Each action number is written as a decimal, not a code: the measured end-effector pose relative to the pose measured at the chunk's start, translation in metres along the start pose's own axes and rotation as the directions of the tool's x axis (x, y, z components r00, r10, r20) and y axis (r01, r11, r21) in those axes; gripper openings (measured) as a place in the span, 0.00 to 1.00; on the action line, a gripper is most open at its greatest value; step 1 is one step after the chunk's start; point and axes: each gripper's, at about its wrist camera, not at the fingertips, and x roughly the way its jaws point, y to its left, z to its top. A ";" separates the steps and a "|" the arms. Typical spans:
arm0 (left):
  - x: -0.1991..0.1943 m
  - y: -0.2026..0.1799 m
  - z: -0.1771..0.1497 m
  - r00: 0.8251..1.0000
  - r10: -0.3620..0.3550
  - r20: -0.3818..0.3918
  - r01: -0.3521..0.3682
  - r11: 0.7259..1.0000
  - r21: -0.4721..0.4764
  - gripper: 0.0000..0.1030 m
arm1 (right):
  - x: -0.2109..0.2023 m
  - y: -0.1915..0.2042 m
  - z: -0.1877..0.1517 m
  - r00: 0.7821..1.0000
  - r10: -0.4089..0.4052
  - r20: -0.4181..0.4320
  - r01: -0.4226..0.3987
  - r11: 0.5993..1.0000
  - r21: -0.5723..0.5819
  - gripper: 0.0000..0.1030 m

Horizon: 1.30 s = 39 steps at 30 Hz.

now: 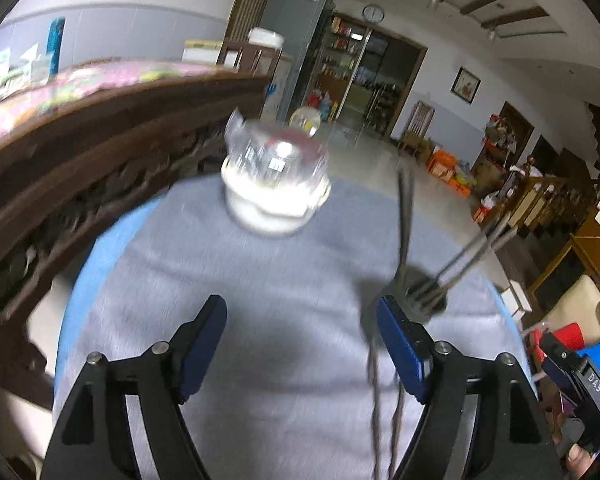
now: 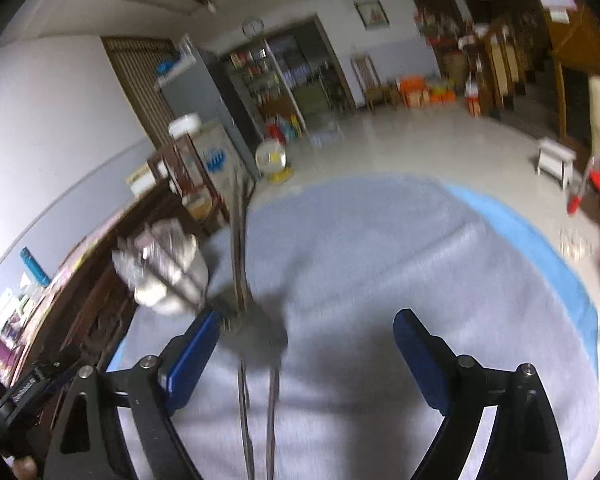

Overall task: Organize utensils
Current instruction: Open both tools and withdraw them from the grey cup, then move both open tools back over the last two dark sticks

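Now both sets of jaws stand wide and empty: left gripper [image 1: 300,330], right gripper [image 2: 306,338]. Between them sits the dark holder [image 1: 422,294], utensils [image 1: 404,216] leaning; two more [image 2: 260,412] lie below. A sideways brush could topple it.

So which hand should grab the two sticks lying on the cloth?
Probably the right. The right gripper is open and the sticks lie plainly between its jaws. At the left gripper, also open, they run tight along one side.
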 end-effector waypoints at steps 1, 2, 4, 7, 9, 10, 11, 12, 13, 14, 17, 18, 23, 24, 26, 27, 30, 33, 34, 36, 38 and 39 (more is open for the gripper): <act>0.002 0.003 -0.008 1.000 0.008 -0.020 -0.008 1.000 0.002 0.75 | -0.002 -0.005 -0.011 1.000 -0.007 -0.026 0.007 1.000 0.012 0.88; 0.003 0.006 -0.016 0.999 0.015 -0.039 -0.014 1.000 0.006 0.75 | -0.004 -0.008 -0.019 0.999 -0.006 -0.040 0.007 1.000 0.020 0.88; 0.006 0.009 -0.033 0.996 0.037 -0.076 -0.036 0.999 0.022 0.75 | -0.008 -0.014 -0.043 0.998 -0.017 -0.065 0.019 0.999 0.030 0.88; 0.008 0.012 -0.053 0.990 0.071 -0.119 -0.065 0.997 0.051 0.75 | -0.009 -0.019 -0.074 0.995 -0.031 -0.099 0.034 0.999 0.038 0.88; 0.006 0.011 -0.064 0.987 0.088 -0.136 -0.079 0.994 0.071 0.75 | -0.009 -0.020 -0.092 0.992 -0.037 -0.120 0.042 0.998 0.037 0.88; 0.006 0.011 -0.068 0.985 0.094 -0.143 -0.083 0.993 0.082 0.75 | -0.011 -0.019 -0.097 0.991 -0.038 -0.125 0.043 0.998 0.037 0.88; 0.006 0.010 -0.073 0.983 0.101 -0.153 -0.086 0.992 0.096 0.75 | -0.012 -0.018 -0.102 0.991 -0.037 -0.128 0.042 0.998 0.038 0.88; 0.006 0.009 -0.076 0.982 0.104 -0.159 -0.088 0.990 0.107 0.75 | -0.013 -0.017 -0.107 0.991 -0.036 -0.131 0.041 0.998 0.039 0.88; 0.004 0.009 -0.080 0.981 0.107 -0.163 -0.089 0.989 0.117 0.75 | -0.014 -0.016 -0.111 0.990 -0.035 -0.133 0.040 0.998 0.038 0.88; 0.004 0.007 -0.083 0.980 0.112 -0.167 -0.091 0.987 0.130 0.75 | -0.015 -0.014 -0.114 0.990 -0.035 -0.133 0.041 0.999 0.036 0.88; 0.005 0.006 -0.088 0.977 0.119 -0.175 -0.093 0.984 0.152 0.75 | -0.017 -0.010 -0.122 0.991 -0.039 -0.126 0.043 0.999 0.026 0.88; 0.005 0.005 -0.090 0.976 0.124 -0.180 -0.095 0.983 0.159 0.75 | -0.016 -0.009 -0.122 0.991 -0.040 -0.125 0.043 0.999 0.025 0.88; 0.011 0.003 -0.101 0.968 0.150 -0.200 -0.112 0.975 0.192 0.75 | -0.017 -0.005 -0.128 0.993 -0.065 -0.096 0.065 0.998 -0.005 0.88; 0.013 0.004 -0.104 0.966 0.161 -0.203 -0.120 0.972 0.202 0.75 | -0.016 -0.004 -0.128 0.994 -0.069 -0.090 0.069 0.998 -0.010 0.88; 0.016 0.005 -0.108 0.960 0.180 -0.214 -0.133 0.967 0.218 0.75 | -0.016 -0.002 -0.131 0.993 -0.087 -0.081 0.085 0.996 -0.027 0.88; 0.017 0.006 -0.110 0.958 0.188 -0.217 -0.139 0.965 0.224 0.75 | -0.015 -0.002 -0.132 0.993 -0.089 -0.081 0.087 0.996 -0.032 0.88; 0.020 0.010 -0.115 0.954 0.202 -0.223 -0.150 0.961 0.231 0.75 | -0.014 -0.003 -0.135 0.992 -0.098 -0.080 0.095 0.995 -0.040 0.88; 0.026 0.014 -0.119 0.948 0.215 -0.237 -0.159 0.959 0.235 0.75 | -0.011 -0.006 -0.139 0.991 -0.108 -0.080 0.104 0.994 -0.043 0.88; 0.028 0.015 -0.120 0.946 0.219 -0.240 -0.162 0.958 0.236 0.75 | -0.010 -0.007 -0.140 0.990 -0.112 -0.082 0.109 0.993 -0.043 0.88; 0.033 0.016 -0.123 0.943 0.223 -0.248 -0.165 0.958 0.236 0.75 | -0.008 -0.011 -0.142 0.989 -0.121 -0.082 0.118 0.992 -0.041 0.88; 0.036 0.016 -0.125 0.941 0.229 -0.250 -0.168 0.955 0.243 0.75 | -0.007 -0.014 -0.145 0.988 -0.135 -0.072 0.132 0.991 -0.036 0.88; 0.037 0.016 -0.126 0.941 0.233 -0.245 -0.173 0.954 0.243 0.75 | -0.009 -0.016 -0.146 0.988 -0.142 -0.058 0.140 0.990 -0.033 0.88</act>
